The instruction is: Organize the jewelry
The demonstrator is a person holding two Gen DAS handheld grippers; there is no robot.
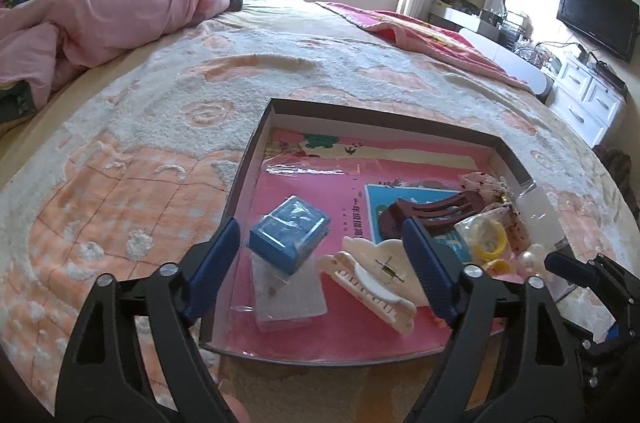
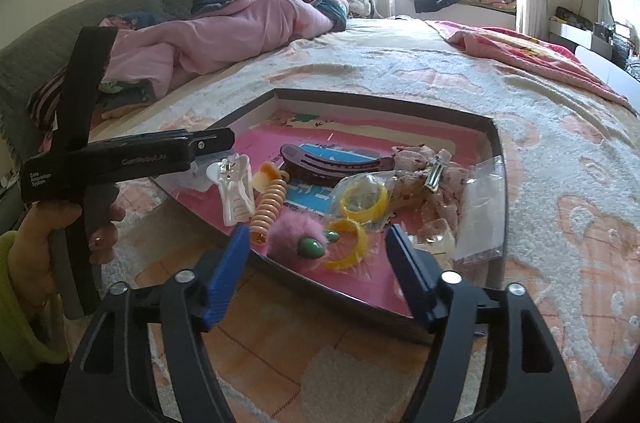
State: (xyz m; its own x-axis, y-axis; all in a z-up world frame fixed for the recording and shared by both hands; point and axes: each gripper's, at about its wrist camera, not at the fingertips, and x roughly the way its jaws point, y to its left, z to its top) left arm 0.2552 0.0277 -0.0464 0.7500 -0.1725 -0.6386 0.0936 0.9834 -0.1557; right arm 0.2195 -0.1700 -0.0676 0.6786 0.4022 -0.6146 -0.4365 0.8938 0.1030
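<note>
Bed: a fleecy peach-and-cream blanket (image 1: pixel 160 151) covers it; a pink quilt (image 1: pixel 100 23) lies bunched at its far left side, a red patterned cover (image 1: pixel 432 39) at its far right.
Room: a dark television (image 1: pixel 598 15) and white drawers (image 1: pixel 588 99) stand past the right edge of the bed.
Tray: a shallow dark-walled box (image 1: pixel 256 151) sits on the blanket, lined with a pink printed sheet.
Left gripper (image 1: pixel 324 263): jaws wide apart and holding nothing, above the tray's near edge, the blue box (image 1: pixel 290 233) and the cream hair claw (image 1: pixel 376 283) lying between its fingers.
Right gripper (image 2: pixel 320 263): jaws apart and empty, at the tray's near edge, the pink pompom (image 2: pixel 296 235) and a yellow ring (image 2: pixel 352 243) lying loose between its fingers.
In the way: the left tool's black body crosses the tray's left corner in the right wrist view, a hand (image 2: pixel 36 247) in a green sleeve on its grip.
Jewelry: all inside the tray; a brown banana clip (image 2: pixel 336 163) toward the middle, an orange coil tie (image 2: pixel 270 203) beside a white claw clip (image 2: pixel 236 191), a yellow bangle in clear plastic (image 2: pixel 364 201), a floral fabric bow (image 2: pixel 424 179) with a metal clip toward the right edge.
</note>
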